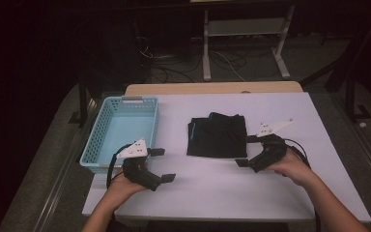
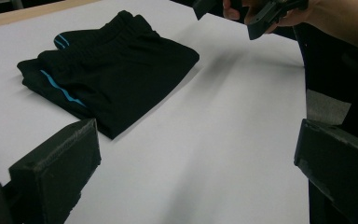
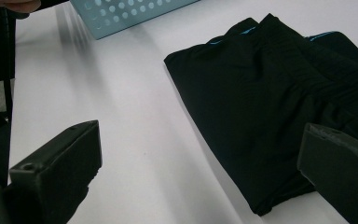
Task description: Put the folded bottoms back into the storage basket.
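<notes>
The white table carries everything. On it, toward 10 o'clock from its centre, sits the light blue perforated basket, its long side running toward 12. Just right of centre, at about 1 o'clock, lies the folded black garment with thin blue piping, flat on the table and well apart from the basket. The right gripper sits at the garment's 4 o'clock corner, its jaws spread wide, one beside the cloth's edge and the other over bare table, nothing between them. The left gripper is at 7 o'clock from the garment, near the basket's front corner, jaws likewise held wide apart, pointing toward 3 o'clock over bare table
</notes>
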